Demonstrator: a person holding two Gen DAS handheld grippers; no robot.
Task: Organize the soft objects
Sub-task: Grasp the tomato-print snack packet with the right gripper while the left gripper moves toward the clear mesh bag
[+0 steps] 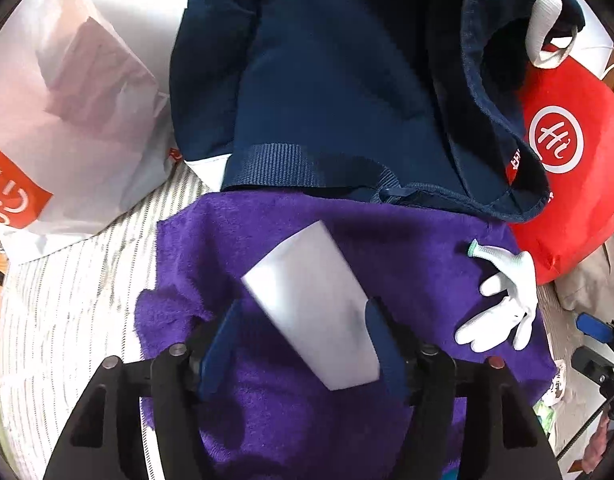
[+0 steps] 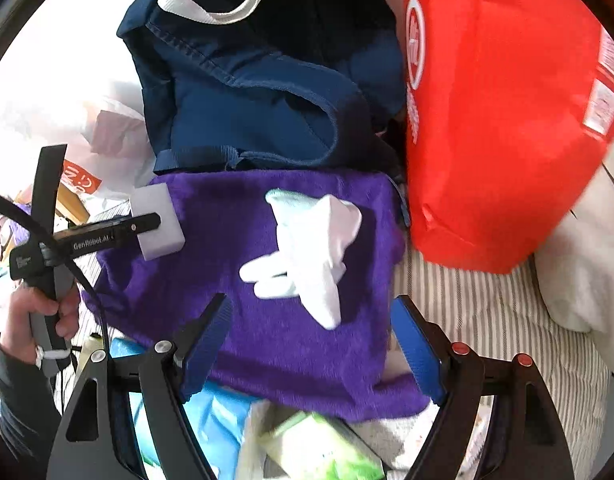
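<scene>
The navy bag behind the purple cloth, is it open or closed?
Open. The navy bag's hemmed rim gapes wide onto a dark inside, with its white handle flopped over the edge. Whether anything is inside, I cannot tell.

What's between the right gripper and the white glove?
Nothing visible. The right gripper is open above the purple cloth, and the glove lies uncovered just ahead of its fingers.

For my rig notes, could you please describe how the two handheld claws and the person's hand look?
Both claws are black plastic frames with blue ribbed fingers. The left claw carries silver screw heads; the right claw has silver ones on one side and red ones on the other. From the right wrist view, the left unit shows white "GenRobot.AI" lettering, a black cable and a grey handle, gripped by a bare hand with a dark sleeve.
</scene>
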